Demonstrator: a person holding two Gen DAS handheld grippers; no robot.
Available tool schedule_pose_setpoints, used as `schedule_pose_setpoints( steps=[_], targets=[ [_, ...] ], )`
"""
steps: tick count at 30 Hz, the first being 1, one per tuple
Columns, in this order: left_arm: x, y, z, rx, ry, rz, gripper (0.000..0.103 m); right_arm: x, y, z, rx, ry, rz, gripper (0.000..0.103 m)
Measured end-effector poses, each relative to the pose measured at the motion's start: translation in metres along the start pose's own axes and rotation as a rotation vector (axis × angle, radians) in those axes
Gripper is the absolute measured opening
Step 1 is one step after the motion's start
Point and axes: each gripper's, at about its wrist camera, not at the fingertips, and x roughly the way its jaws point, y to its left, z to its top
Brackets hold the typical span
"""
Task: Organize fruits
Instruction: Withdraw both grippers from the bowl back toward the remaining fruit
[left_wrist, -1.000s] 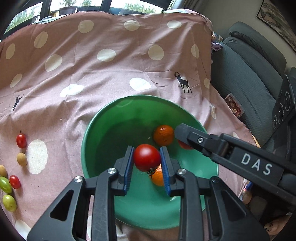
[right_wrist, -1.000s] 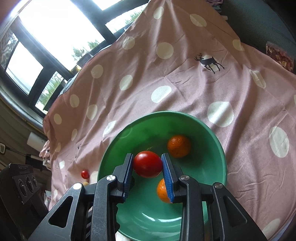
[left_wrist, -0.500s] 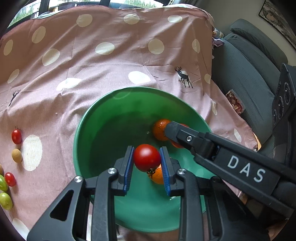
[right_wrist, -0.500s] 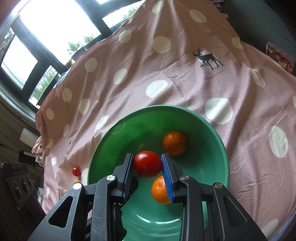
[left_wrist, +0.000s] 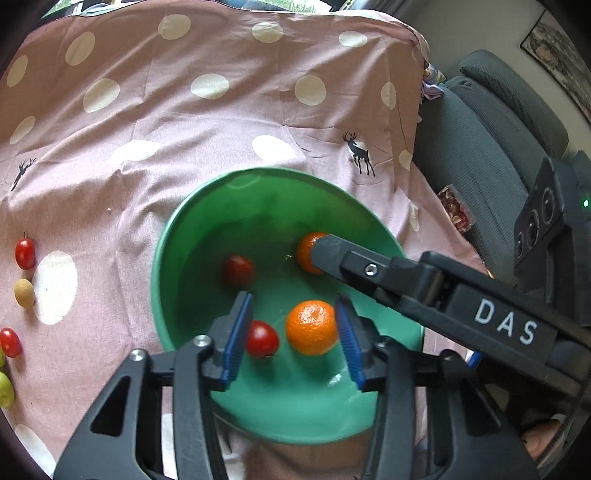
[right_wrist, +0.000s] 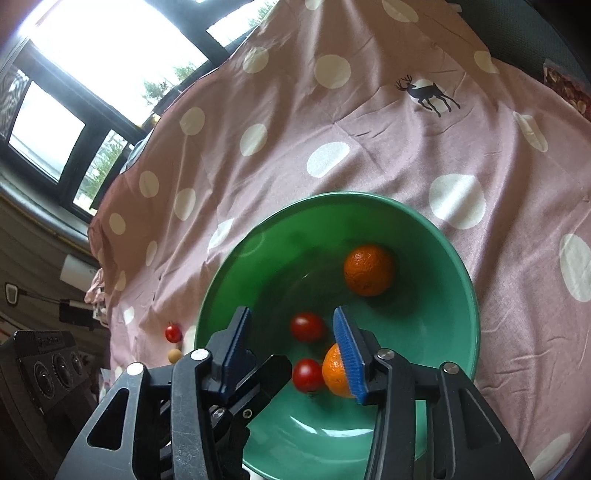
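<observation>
Both grippers, left gripper (left_wrist: 293, 338) and right gripper (right_wrist: 291, 356), jaws just opened, apart, gripping nothing, poised over green bowl (left_wrist: 173, 236). Inside bowl: 2 tomatoes (left_wrist: 261, 339), 2 oranges (left_wrist: 312, 326). Done, I judge: 4 fruits. Left of bowl, on cloth (left_wrist: 221, 122): small fruits (left_wrist: 25, 253) not yet gathered.

A bowl (left_wrist: 162, 258) sits on the cloth (left_wrist: 184, 122) with two tomatoes (left_wrist: 238, 270) and two oranges (left_wrist: 312, 326) inside it; more small fruits (left_wrist: 25, 253) lie on the cloth to the bowl's left, a sofa (left_wrist: 491, 147) to its right
</observation>
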Motion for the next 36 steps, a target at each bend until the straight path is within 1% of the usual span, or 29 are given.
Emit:
schedule_pose_setpoints(
  steps=[3,6,8,11,13,18,21,26,28,31,33,36],
  targets=[
    [-0.012,0.002,0.0,-0.004,-0.02,0.015,0.051,-0.007,-0.001,0.001,0.007,-0.022,-0.007,0.058],
    [-0.03,0.008,-0.002,-0.019,-0.05,0.009,0.055,-0.019,-0.004,0.003,0.022,-0.055,0.019,0.064],
    [-0.044,0.015,-0.005,-0.025,-0.075,0.011,0.061,-0.028,-0.007,0.005,0.038,-0.076,0.038,0.069],
    [-0.066,0.024,-0.01,-0.023,-0.124,0.04,0.068,-0.039,-0.01,0.006,0.053,-0.101,0.06,0.07],
    [-0.08,0.031,-0.014,-0.022,-0.153,0.062,0.07,-0.046,-0.009,0.006,0.049,-0.118,0.06,0.071],
    [-0.112,0.055,-0.023,-0.06,-0.203,0.087,0.075,-0.06,-0.004,0.004,0.048,-0.174,0.005,0.072],
    [-0.13,0.071,-0.028,-0.083,-0.23,0.127,0.076,-0.062,0.004,0.001,0.035,-0.19,-0.016,0.072],
    [-0.161,0.105,-0.041,-0.15,-0.294,0.203,0.079,-0.058,0.024,-0.005,-0.008,-0.18,0.006,0.072],
    [-0.17,0.119,-0.044,-0.166,-0.301,0.233,0.079,-0.055,0.032,-0.007,-0.03,-0.176,0.001,0.072],
    [-0.181,0.142,-0.053,-0.197,-0.318,0.302,0.079,-0.051,0.045,-0.011,-0.066,-0.171,-0.009,0.072],
    [-0.184,0.158,-0.061,-0.213,-0.314,0.348,0.079,-0.048,0.055,-0.013,-0.093,-0.166,-0.01,0.072],
    [-0.184,0.182,-0.075,-0.253,-0.296,0.37,0.079,-0.041,0.069,-0.019,-0.139,-0.153,-0.009,0.072]
  ],
)
